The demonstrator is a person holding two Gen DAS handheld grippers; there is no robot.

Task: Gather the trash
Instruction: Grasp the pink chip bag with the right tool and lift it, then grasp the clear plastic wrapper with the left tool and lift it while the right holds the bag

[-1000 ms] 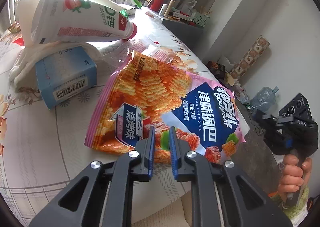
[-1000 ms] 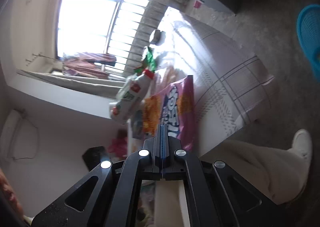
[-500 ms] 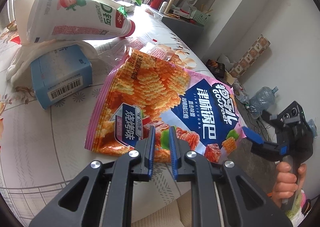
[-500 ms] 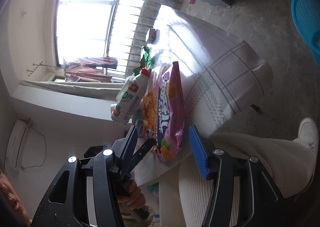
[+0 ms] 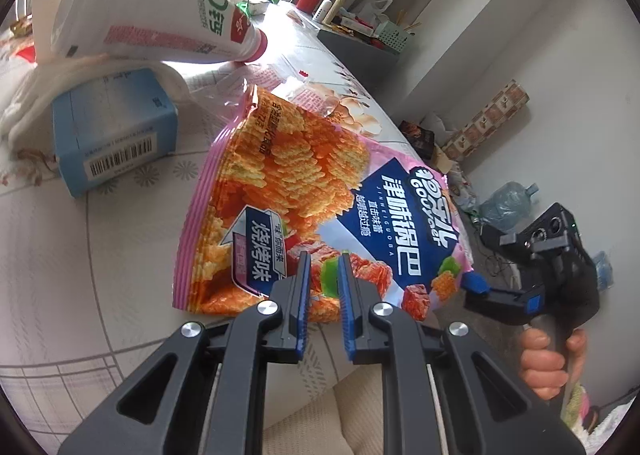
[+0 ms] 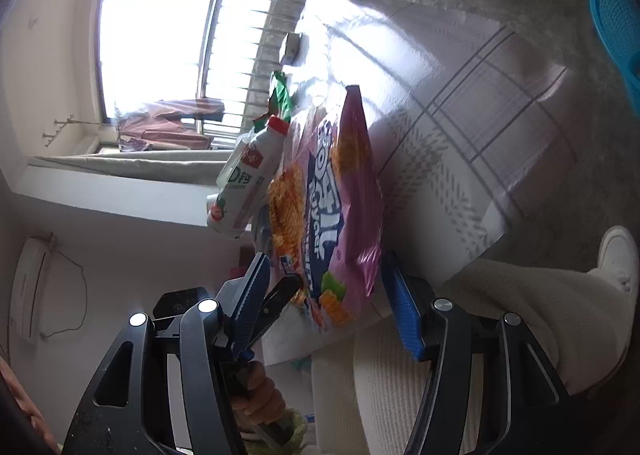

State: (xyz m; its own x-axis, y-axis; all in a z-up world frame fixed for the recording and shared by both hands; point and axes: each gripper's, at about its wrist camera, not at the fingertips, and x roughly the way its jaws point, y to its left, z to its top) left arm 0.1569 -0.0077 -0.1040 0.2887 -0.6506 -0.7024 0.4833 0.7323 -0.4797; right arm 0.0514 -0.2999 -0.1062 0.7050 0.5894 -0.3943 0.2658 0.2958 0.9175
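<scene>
Pink and orange foil marks the crisp bag (image 5: 320,207), which lies flat near the table's (image 5: 100,275) front edge with one corner poking past it. A second ago the right gripper (image 6: 324,295) was shut and pointed at that bag; now its jaws are opening and stand either side of the bag's near end without pressing on it, so the bag looks to be the first piece of trash to go. The left gripper (image 5: 323,275) hovers just over the bag's lower edge, jaws almost together and holding nothing. Beyond the bag lie a blue carton (image 5: 112,135), a white cloth (image 5: 24,111) and a tipped yoghurt-drink bottle (image 5: 160,15), all untouched.
</scene>
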